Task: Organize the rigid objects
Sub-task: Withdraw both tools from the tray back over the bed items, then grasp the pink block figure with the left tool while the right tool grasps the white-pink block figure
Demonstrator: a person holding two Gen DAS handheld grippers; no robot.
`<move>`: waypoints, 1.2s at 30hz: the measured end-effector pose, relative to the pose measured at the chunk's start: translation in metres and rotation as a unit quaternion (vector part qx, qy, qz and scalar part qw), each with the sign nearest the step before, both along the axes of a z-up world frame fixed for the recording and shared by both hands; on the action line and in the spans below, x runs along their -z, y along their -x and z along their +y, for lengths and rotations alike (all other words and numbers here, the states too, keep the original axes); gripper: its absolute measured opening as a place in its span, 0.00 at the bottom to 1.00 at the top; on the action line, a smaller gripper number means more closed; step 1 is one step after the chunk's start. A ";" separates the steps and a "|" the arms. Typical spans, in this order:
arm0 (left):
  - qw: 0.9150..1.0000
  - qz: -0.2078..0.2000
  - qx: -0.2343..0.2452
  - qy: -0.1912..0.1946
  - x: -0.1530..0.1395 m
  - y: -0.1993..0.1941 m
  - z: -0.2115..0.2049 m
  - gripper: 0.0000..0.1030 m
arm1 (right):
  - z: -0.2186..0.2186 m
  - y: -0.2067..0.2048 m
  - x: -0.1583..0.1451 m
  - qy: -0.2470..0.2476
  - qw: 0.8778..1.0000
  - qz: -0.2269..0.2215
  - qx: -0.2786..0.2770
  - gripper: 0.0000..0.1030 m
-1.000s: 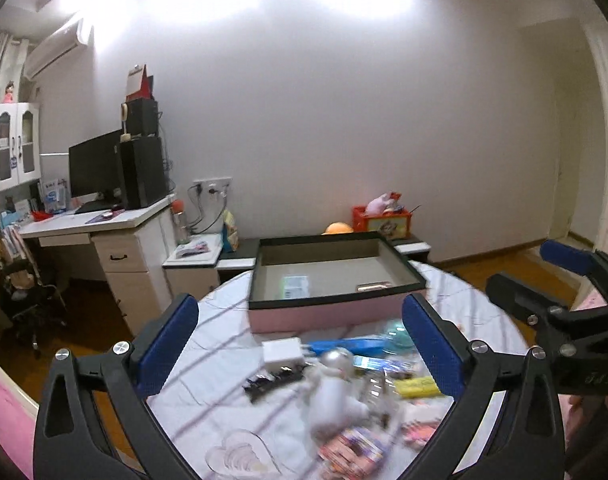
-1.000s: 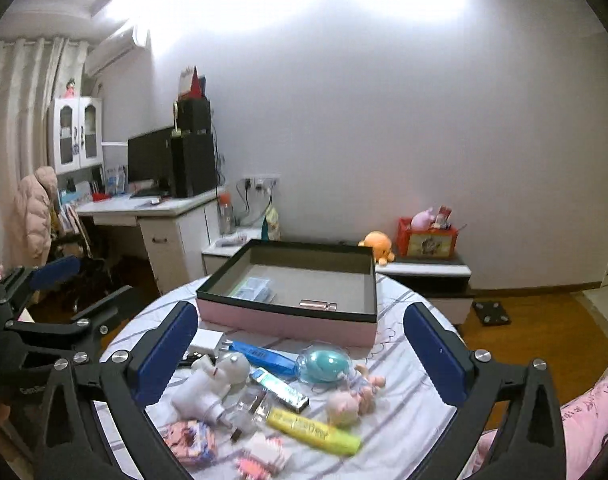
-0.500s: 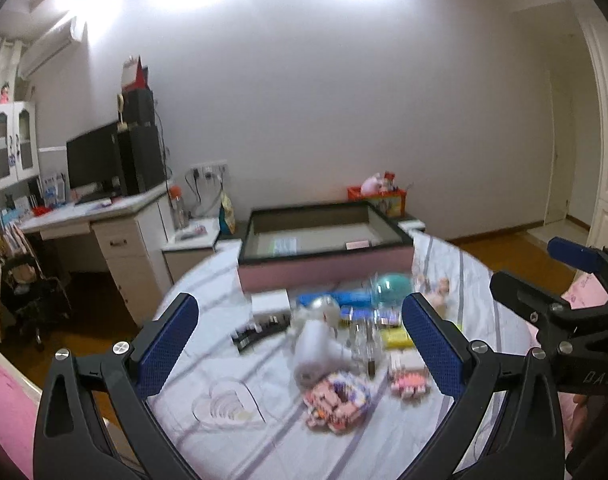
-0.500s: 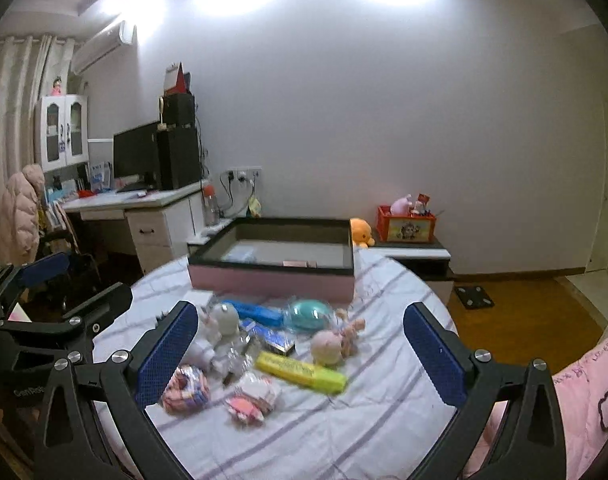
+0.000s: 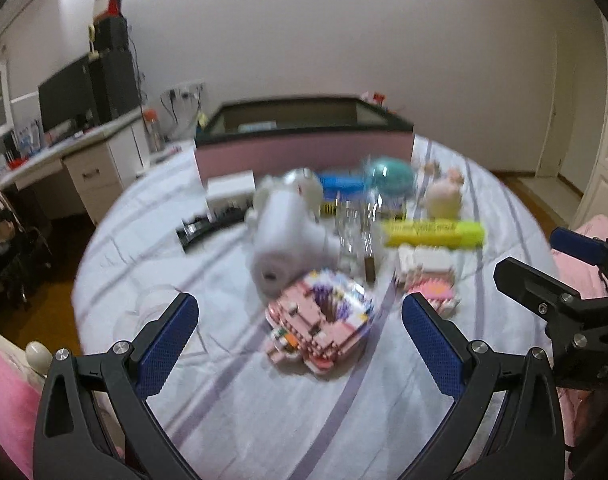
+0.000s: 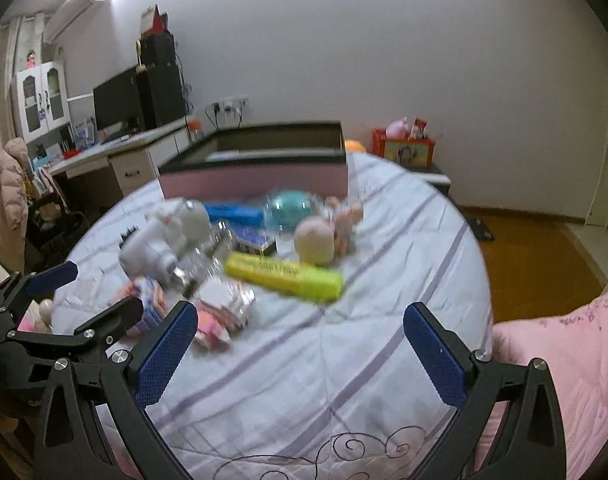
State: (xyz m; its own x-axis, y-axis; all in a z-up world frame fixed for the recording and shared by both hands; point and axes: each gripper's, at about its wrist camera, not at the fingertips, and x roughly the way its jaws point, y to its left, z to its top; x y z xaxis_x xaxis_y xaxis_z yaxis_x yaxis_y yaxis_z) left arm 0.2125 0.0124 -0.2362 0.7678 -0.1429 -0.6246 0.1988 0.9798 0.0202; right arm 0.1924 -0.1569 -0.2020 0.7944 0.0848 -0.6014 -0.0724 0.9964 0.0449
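Note:
Both views are motion-blurred. A round table (image 5: 264, 412) with a striped cloth holds several small items: a white toy (image 5: 282, 236), a yellow box (image 5: 431, 233), a pink brick model (image 5: 317, 320), a clear glass bottle (image 5: 353, 232), a teal ball (image 5: 389, 174) and a blue box (image 5: 341, 186). Behind them stands a pink open box (image 5: 304, 152) with a dark rim. My left gripper (image 5: 300, 336) is open, just above the pink brick model. My right gripper (image 6: 298, 346) is open over bare cloth, in front of the yellow box (image 6: 284, 276). Neither holds anything.
A white desk (image 6: 116, 160) with a monitor and speakers stands at the left. A pink bedcover (image 6: 563, 360) lies at the right of the table, wooden floor (image 6: 535, 256) beyond it. A low shelf with a red toy box (image 6: 407, 152) stands by the back wall.
Both grippers have tilted down and moved closer to the table. The items now look larger and sit nearer the fingers. Both grippers stay open.

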 end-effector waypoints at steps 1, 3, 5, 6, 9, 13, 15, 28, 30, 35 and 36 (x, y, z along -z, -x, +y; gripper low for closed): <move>1.000 0.007 0.000 -0.001 0.004 -0.002 -0.001 1.00 | 0.001 -0.003 0.004 0.000 1.000 0.007 -0.001 1.00; 1.000 0.018 0.001 -0.001 0.010 -0.007 -0.003 1.00 | 0.000 -0.007 0.011 -0.006 1.000 0.020 -0.001 1.00; 1.000 0.026 -0.004 -0.002 0.014 -0.012 -0.002 0.90 | -0.001 -0.010 0.017 -0.014 0.999 0.030 -0.001 1.00; 1.000 0.030 -0.004 0.001 0.016 -0.014 -0.001 0.80 | -0.001 -0.012 0.019 -0.017 0.999 0.034 -0.002 1.00; 0.999 0.030 0.015 0.020 0.015 -0.015 0.002 0.61 | 0.004 -0.015 0.022 -0.016 0.999 0.041 -0.004 1.00; 0.999 0.031 0.023 0.024 0.013 -0.013 0.007 0.61 | 0.012 -0.020 0.023 -0.016 0.999 0.045 -0.010 1.00; 0.999 0.032 0.019 0.027 0.011 -0.010 0.015 0.62 | 0.017 -0.022 0.023 -0.021 0.999 0.049 -0.014 1.00; 0.999 0.032 -0.014 0.011 0.009 -0.014 0.047 0.62 | 0.052 -0.045 0.034 -0.020 0.996 0.081 -0.017 0.98; 0.999 0.031 -0.009 0.013 0.008 -0.015 0.046 0.62 | 0.054 -0.047 0.035 -0.021 0.996 0.083 -0.020 0.87; 0.999 0.031 0.005 0.014 0.007 -0.015 0.038 0.62 | 0.058 -0.049 0.036 0.018 0.996 0.078 -0.024 0.59; 0.999 0.031 0.009 0.016 0.006 -0.016 0.037 0.62 | 0.057 -0.049 0.036 0.022 0.996 0.078 -0.025 0.54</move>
